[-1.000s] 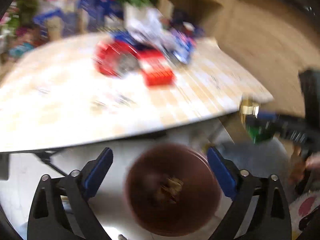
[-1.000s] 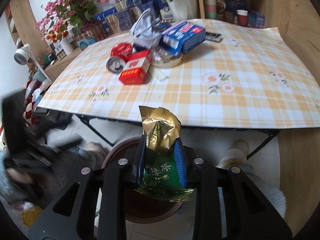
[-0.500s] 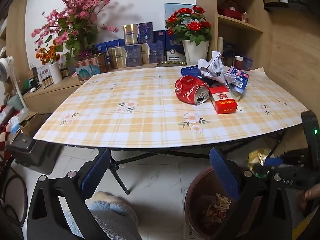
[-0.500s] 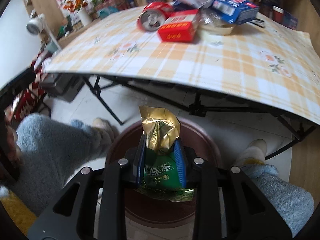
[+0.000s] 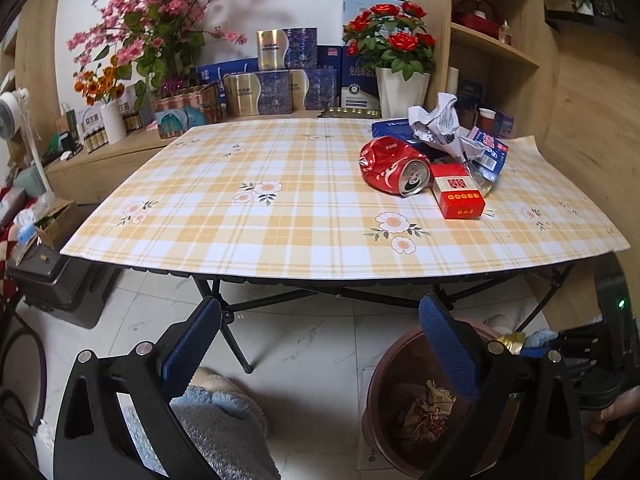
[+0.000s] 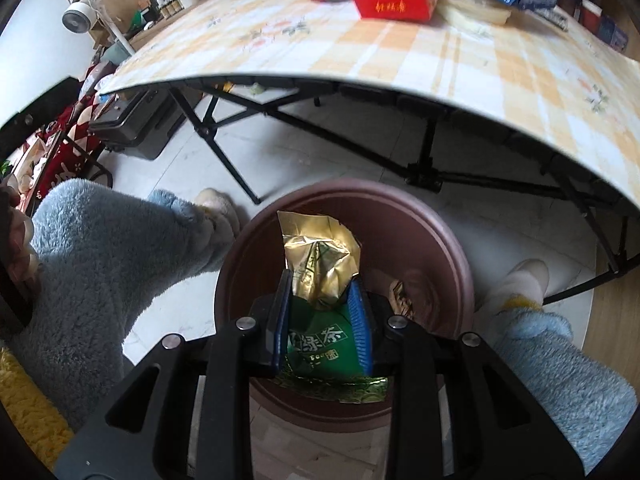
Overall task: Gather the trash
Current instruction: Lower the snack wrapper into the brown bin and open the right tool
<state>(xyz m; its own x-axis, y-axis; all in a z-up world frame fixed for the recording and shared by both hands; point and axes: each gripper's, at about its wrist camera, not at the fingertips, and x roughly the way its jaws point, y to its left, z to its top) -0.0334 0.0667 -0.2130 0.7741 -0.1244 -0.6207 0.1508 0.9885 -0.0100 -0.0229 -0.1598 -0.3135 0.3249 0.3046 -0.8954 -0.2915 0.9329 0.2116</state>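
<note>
My right gripper (image 6: pixel 322 328) points steeply down, pads clamped on something; my left gripper (image 5: pixel 320 344) is spread wide, empty.

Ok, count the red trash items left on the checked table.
2. The crushed red drinks can lies on the table's right side; the red cardboard box lies against it, nearer the front edge. The crumpled wrappers behind may hide more.

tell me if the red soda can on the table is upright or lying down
Lying down. The dented red soda can rests on its side on the checked tablecloth, its top end facing outward.
</note>
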